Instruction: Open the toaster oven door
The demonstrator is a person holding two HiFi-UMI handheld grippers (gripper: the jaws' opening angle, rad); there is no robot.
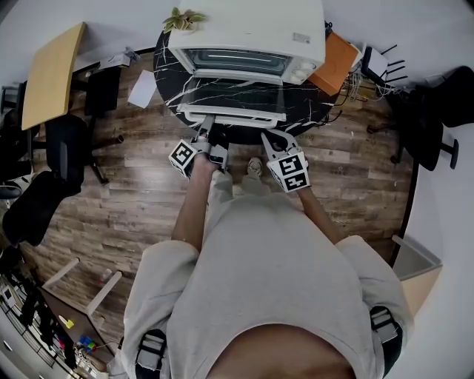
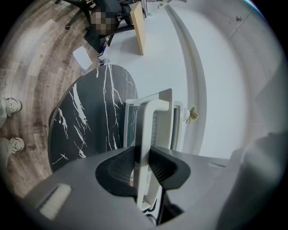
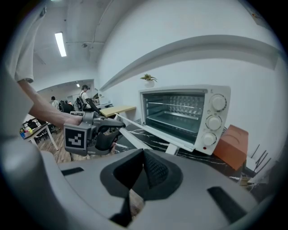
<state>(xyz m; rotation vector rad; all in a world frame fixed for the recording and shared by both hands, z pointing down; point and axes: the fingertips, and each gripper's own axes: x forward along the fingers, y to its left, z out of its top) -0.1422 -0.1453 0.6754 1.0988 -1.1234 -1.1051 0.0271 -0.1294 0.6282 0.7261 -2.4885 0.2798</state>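
Note:
A white toaster oven (image 1: 252, 29) stands on a round black marble table (image 1: 167, 66). Its glass door (image 1: 233, 96) hangs open, lying nearly flat toward me. My left gripper (image 1: 206, 133) is shut on the white door handle (image 1: 229, 116) near its left end. In the left gripper view the handle bar (image 2: 146, 134) runs between the pads, which press on it at my left gripper (image 2: 143, 164). The right gripper (image 1: 270, 139) hovers just off the table's front edge, shut and holding nothing. Its view shows the oven's open cavity (image 3: 180, 112), the lowered door (image 3: 148, 134) and the left gripper (image 3: 118, 122).
An orange box (image 1: 335, 63) sits right of the oven, with a router and cables (image 1: 378, 63) beyond. A small plant (image 1: 184, 18) is on the oven's left rear. Office chairs (image 1: 59, 148) and a wooden desk (image 1: 50, 70) stand left; paper (image 1: 142, 89) lies on the floor.

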